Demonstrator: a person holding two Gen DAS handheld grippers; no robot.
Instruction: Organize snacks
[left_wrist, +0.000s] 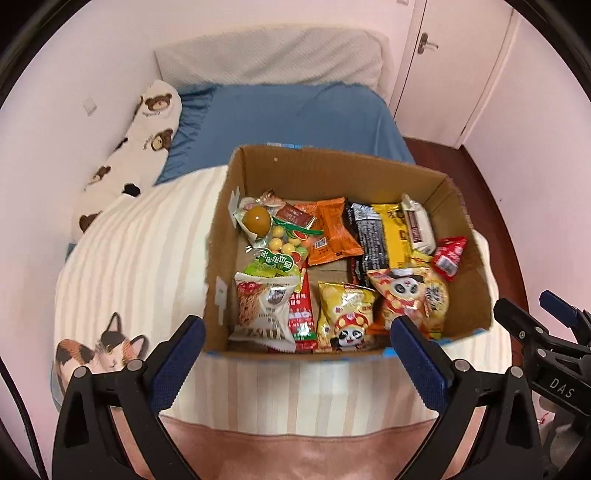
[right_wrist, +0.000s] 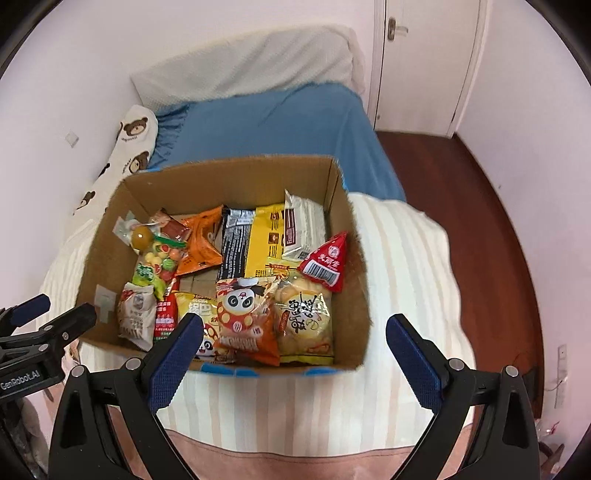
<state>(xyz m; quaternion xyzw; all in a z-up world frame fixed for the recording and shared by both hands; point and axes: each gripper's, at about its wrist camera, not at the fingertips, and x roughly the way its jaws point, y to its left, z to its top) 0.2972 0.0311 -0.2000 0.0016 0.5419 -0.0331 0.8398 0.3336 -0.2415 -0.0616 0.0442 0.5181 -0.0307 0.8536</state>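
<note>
We had the left gripper (left_wrist: 297, 341) spread wide and empty, hovering just short of the near wall of the cardboard box (left_wrist: 332, 170); the right gripper (right_wrist: 295, 339) was equally wide and empty beside it. All snacks sat inside the box, which stood on the striped blanket (left_wrist: 140, 251). Nearest the left gripper was the yellow panda chip bag (left_wrist: 343, 314); nearest the right, the orange panda bag (right_wrist: 243, 317) and the clear cracker bag (right_wrist: 304, 321). Likely best move: drop in vertically, pinch a crimped bag edge, not the puffed middle, and clear the box wall. Both grippers pointed forward and down at the box, side by side, level.
</note>
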